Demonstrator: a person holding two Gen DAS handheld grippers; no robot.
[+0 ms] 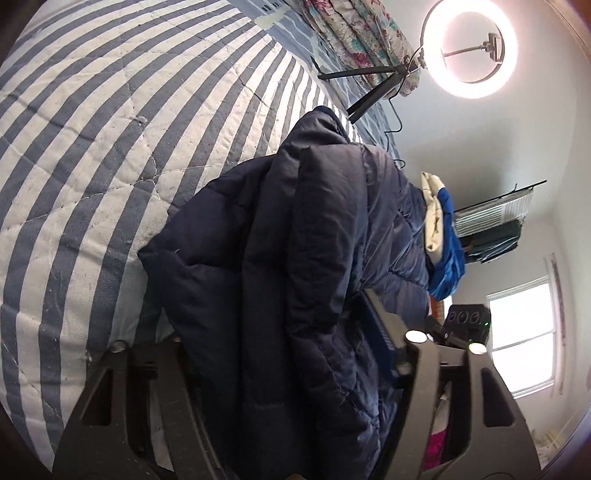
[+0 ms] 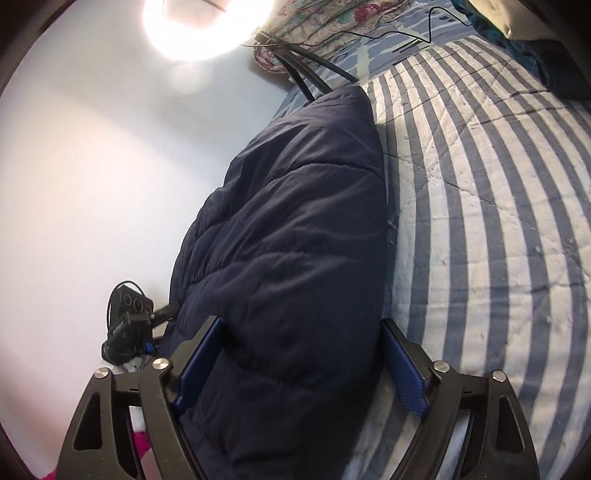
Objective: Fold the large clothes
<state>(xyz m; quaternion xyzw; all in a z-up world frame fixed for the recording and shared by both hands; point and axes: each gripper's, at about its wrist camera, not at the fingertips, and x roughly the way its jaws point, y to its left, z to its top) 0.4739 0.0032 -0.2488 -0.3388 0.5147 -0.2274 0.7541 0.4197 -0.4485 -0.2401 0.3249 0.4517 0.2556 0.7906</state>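
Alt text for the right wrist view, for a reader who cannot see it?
A navy quilted jacket fills the space between the right gripper's blue-padded jaws, above a blue-and-white striped quilt. A bright ring light glares top left.

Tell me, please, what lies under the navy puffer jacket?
The navy puffer jacket lies on a blue-and-white striped quilt, which shows all around it. Whatever sits directly beneath its bulk is covered.

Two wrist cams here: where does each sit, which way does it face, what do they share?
Left wrist: on the left gripper, facing along its fingers over the dark navy quilted puffer jacket to the ring light.
Right wrist: on the right gripper, jacket between its blue pads.
Shared: jacket, blue-and-white striped quilt, ring light.
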